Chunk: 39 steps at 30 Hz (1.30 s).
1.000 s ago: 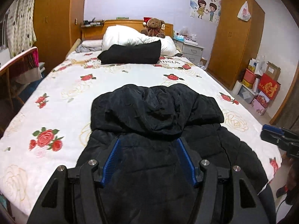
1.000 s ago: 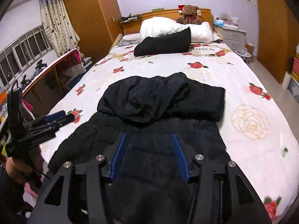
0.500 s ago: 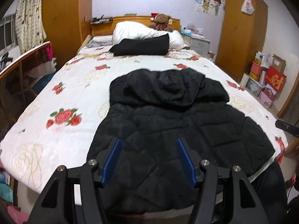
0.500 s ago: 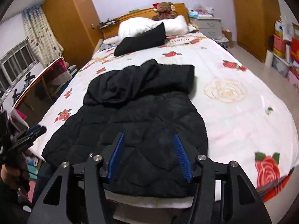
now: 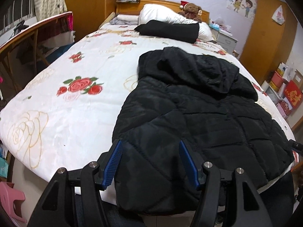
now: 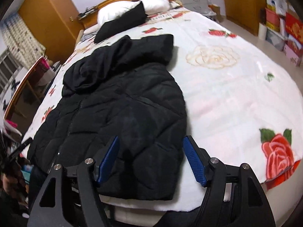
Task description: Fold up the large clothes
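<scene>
At the bottom of each wrist view, the left gripper point(image 5: 150, 160) and right gripper point(image 6: 152, 159) hang with fingers spread apart, holding nothing. Just beyond, the black padded jacket point(image 5: 198, 124) lies flat across the bed point(image 5: 62, 102), hem overhanging its near edge, hood toward the black pillow point(image 5: 168, 30) at upper centre.

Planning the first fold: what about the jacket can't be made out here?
- Black jacket sleeves: neither view shows them; possibly tucked under the body.
- Hem: left wrist view, hangs over the bed edge behind the left hand-held gripper.
- Hood: right wrist view, crumpled, blurred.
</scene>
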### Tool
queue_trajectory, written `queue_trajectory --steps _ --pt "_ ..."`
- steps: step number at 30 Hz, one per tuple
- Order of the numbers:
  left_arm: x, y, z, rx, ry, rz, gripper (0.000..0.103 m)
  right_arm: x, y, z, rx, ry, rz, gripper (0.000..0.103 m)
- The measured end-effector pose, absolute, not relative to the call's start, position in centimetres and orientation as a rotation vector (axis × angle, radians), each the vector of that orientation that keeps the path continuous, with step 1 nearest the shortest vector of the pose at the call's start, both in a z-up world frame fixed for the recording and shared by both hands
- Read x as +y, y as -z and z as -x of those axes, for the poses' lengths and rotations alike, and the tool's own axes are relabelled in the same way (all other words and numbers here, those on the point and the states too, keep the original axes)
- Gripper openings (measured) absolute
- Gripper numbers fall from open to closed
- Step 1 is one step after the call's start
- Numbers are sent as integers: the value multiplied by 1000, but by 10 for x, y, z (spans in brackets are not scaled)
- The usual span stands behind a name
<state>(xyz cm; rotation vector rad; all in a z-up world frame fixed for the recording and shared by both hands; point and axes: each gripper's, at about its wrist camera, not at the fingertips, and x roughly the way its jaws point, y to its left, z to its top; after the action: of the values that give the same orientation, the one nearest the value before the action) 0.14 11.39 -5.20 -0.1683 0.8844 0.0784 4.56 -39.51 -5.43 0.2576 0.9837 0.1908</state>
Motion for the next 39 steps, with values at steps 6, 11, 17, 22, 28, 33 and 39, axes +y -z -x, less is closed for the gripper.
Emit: queue_trajectory --steps 6,11,17,22,28,33,39 --pt "132 70 -10 932 -120 221 65 -411 72 -51 1040 -189 -345 70" --pt "138 85 -13 977 -102 259 72 -403 77 -50 1066 -245 -350 70" --pt "142 98 -21 1019 -76 321 76 -392 84 -52 1110 -280 -331 71" --pt "141 103 -26 1031 -77 342 77 -392 86 -55 1142 -299 -345 57" --pt "129 97 -26 1035 -33 293 43 -400 84 -55 1127 -303 -417 24" --pt "138 79 -21 986 -5 364 24 -400 73 -56 1097 -330 -443 16" --pt "148 52 -20 909 32 452 20 -404 53 -57 1042 -372 -485 14"
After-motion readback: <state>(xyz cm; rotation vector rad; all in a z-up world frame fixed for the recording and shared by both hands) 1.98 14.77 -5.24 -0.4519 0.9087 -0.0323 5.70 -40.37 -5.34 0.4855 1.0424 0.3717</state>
